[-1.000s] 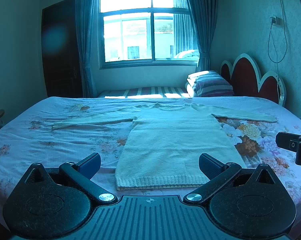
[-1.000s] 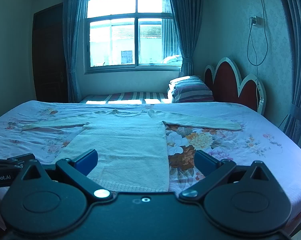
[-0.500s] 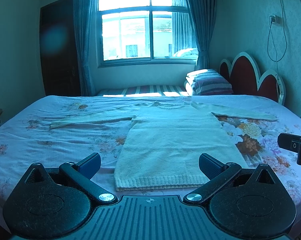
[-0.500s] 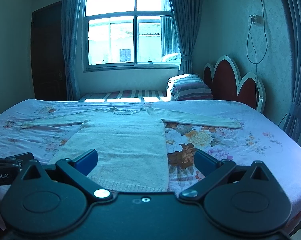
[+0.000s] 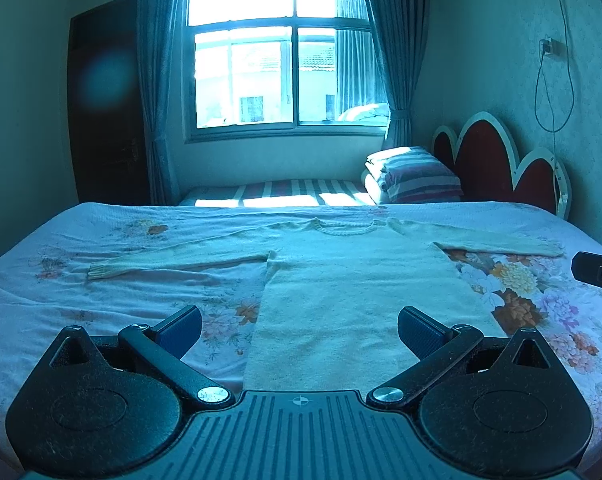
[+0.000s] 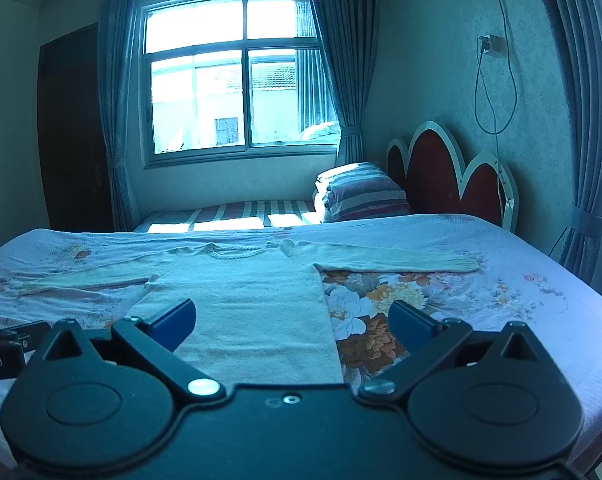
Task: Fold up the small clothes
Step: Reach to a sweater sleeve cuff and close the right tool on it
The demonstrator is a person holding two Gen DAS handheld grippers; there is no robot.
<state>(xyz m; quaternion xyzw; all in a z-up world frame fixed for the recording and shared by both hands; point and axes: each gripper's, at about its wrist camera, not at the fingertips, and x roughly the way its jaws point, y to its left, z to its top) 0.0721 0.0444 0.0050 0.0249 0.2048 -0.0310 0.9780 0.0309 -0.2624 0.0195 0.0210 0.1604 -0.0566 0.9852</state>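
nearest the lens in the left wrist view, the left gripper (image 5: 299, 330) has its two blue-padded fingers spread wide with nothing between them, hovering over the lower part of the sweater (image 5: 361, 300). in the right wrist view the right gripper (image 6: 291, 326) is likewise spread wide and holds nothing; its left finger sits over the sweater's body and its right finger over the flowered sheet (image 6: 521, 292) just beside the garment's edge. whether either gripper touches the fabric cannot be told, since the hem is hidden behind the gripper bodies. a part of the right gripper shows at the right edge of the left view, and a part of the left gripper at the left edge of the right view.

the pale knitted sweater lies flat, front up, on the bed (image 5: 101, 300), hem toward the cameras and neckline away. both long sleeves are stretched straight out to the sides, the left sleeve (image 5: 173, 262) over a plain patch of sheet, the right sleeve (image 6: 393, 260) above a large printed flower.

past the bed a folded striped quilt (image 5: 413, 176) rests beside the red scalloped headboard (image 5: 497, 160). a striped second bed (image 6: 237, 212) lies under the bright window (image 5: 281, 56), curtains at each side, and a dark door (image 5: 105, 100) stands at the left
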